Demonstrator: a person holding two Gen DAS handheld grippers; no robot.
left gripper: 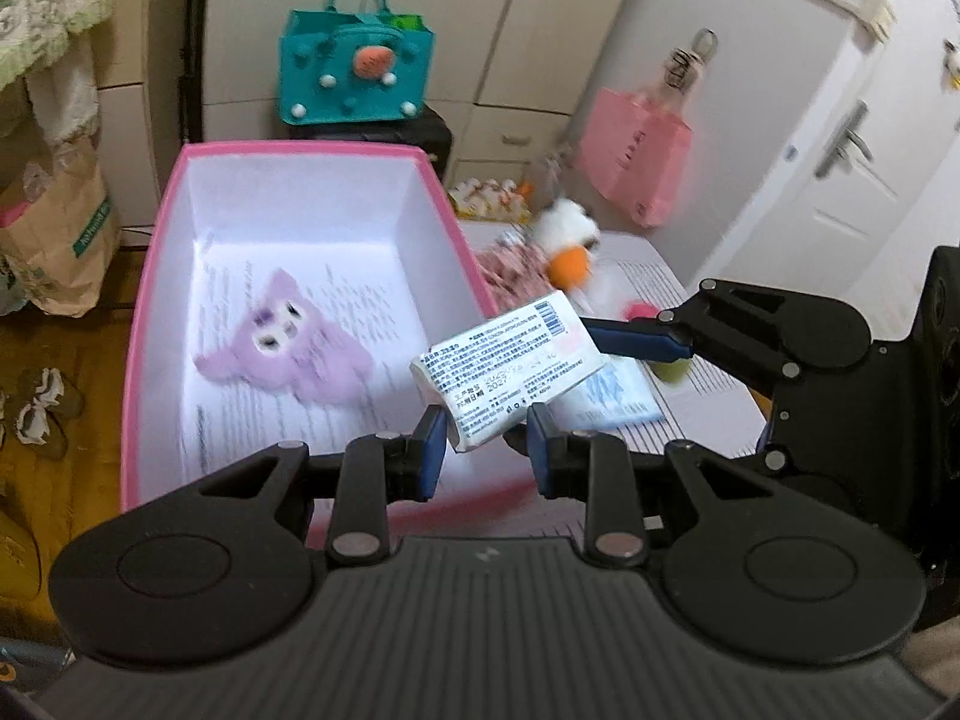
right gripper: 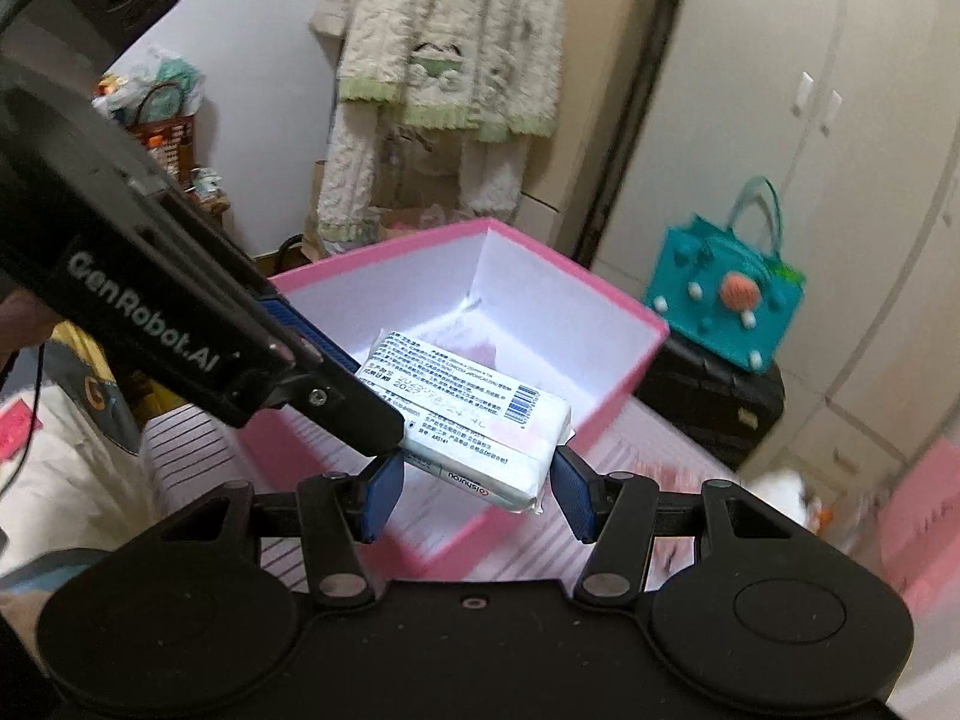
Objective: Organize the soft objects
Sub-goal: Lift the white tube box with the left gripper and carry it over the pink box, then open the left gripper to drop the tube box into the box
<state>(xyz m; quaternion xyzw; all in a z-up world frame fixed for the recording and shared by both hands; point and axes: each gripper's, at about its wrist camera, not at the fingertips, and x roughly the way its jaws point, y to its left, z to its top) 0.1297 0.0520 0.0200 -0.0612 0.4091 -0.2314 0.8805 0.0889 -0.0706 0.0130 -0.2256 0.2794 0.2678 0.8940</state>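
A white pack of wet wipes (left gripper: 510, 372) hangs over the right edge of the pink box (left gripper: 150, 300), which has a white inside. My left gripper (left gripper: 486, 450) has its blue pads against one short end of the pack. My right gripper (right gripper: 474, 489) has its pads at the other end of the same pack (right gripper: 468, 414), and its arm (left gripper: 750, 342) shows in the left wrist view. A purple plush toy (left gripper: 288, 342) lies inside the box. A white plush duck with an orange bill (left gripper: 567, 240) lies on the striped surface beyond the pack.
A teal felt handbag (left gripper: 354, 72) stands on a black case behind the box. A pink bag (left gripper: 636, 150) hangs by the white door. A paper bag (left gripper: 54, 228) and slippers sit on the wood floor at left. A second wipes pack (left gripper: 612, 402) lies under the held one.
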